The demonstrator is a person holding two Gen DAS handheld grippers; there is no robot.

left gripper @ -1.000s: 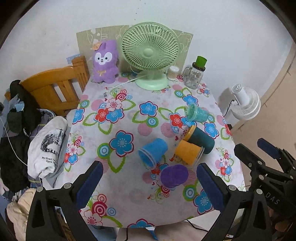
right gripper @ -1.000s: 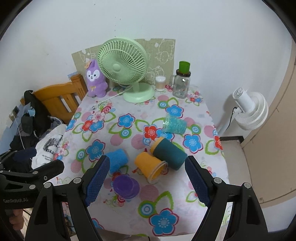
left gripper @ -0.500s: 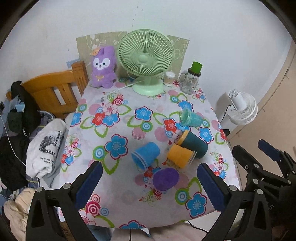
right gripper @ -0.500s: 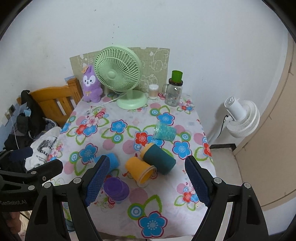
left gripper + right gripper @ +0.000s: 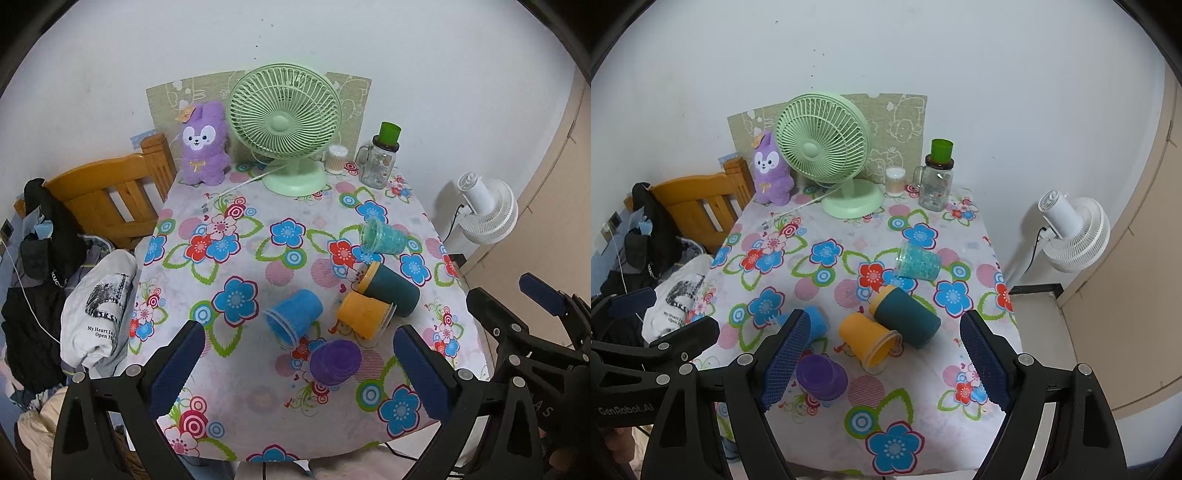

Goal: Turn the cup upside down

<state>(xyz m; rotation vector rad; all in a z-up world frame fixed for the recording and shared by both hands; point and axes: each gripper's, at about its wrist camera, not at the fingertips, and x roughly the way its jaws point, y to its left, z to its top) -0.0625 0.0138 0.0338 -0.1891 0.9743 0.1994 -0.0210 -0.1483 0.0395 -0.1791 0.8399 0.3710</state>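
Note:
Several plastic cups are on the flowered tablecloth. A purple cup stands upside down near the front edge. A blue cup, an orange cup, a dark teal cup and a clear turquoise cup lie on their sides. My left gripper is open and empty, held above the table's front edge. My right gripper is open and empty, above the front right of the table.
A green desk fan, a purple plush rabbit, a glass jar with a green lid and a small tub stand at the back. A wooden chair with clothes is at the left. A white floor fan stands at the right.
Both grippers have pulled back and up from the table, so more of the room shows. The cups have not moved. Both grippers stay open.

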